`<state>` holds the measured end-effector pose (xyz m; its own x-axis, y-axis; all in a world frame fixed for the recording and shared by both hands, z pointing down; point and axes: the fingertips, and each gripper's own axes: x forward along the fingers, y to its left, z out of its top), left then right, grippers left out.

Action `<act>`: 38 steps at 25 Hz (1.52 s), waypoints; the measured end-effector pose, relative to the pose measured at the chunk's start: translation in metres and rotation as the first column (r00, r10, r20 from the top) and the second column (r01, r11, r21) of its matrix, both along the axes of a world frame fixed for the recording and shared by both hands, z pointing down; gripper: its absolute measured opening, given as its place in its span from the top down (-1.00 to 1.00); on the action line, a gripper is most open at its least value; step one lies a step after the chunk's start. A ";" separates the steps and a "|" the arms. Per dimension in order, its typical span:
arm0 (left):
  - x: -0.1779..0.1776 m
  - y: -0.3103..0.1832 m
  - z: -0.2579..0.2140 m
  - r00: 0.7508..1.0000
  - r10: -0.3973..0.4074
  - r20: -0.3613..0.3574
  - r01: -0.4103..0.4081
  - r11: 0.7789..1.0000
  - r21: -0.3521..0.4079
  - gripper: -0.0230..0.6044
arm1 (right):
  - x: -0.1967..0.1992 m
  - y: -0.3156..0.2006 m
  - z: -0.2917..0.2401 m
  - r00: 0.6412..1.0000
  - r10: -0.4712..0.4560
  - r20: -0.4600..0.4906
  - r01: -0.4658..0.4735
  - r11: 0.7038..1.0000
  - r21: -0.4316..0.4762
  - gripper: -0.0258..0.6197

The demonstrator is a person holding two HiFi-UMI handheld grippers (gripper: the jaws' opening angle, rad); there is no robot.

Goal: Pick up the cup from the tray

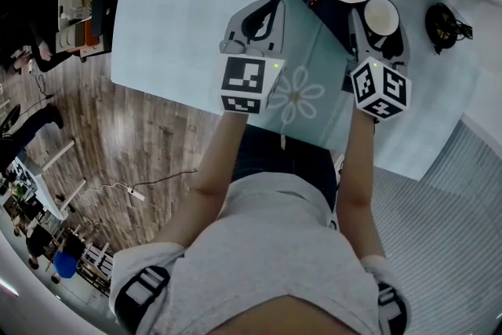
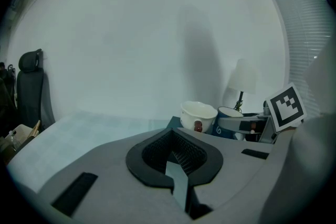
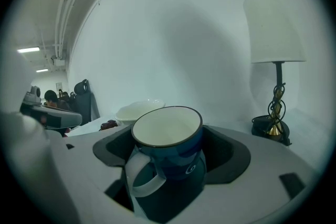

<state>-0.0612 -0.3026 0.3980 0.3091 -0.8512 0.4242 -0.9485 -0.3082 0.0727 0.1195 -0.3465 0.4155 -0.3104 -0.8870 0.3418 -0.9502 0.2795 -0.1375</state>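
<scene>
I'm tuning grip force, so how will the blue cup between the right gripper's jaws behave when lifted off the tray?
The cup looks like glazed ceramic, so it is probably rigid, somewhat heavy and slippery in the right gripper. Its handle sticks out toward the camera, so it might twist. It looks empty: no spill likely.
</scene>
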 end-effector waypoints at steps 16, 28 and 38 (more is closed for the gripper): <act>0.001 0.004 0.007 1.000 -0.012 -0.001 0.012 1.000 -0.024 0.92 | -0.002 0.008 -0.001 0.996 -0.078 -0.032 0.078 0.997 -0.001 -0.20; 0.007 0.006 -0.004 1.000 0.009 -0.005 -0.009 1.000 0.013 0.92 | 0.043 0.035 -0.032 0.996 0.059 0.073 -0.062 0.997 0.047 -0.20; 0.029 0.013 -0.012 0.998 0.066 -0.004 -0.066 0.996 0.060 0.92 | 0.121 0.060 -0.002 0.976 0.218 0.026 -0.218 0.976 0.019 -0.20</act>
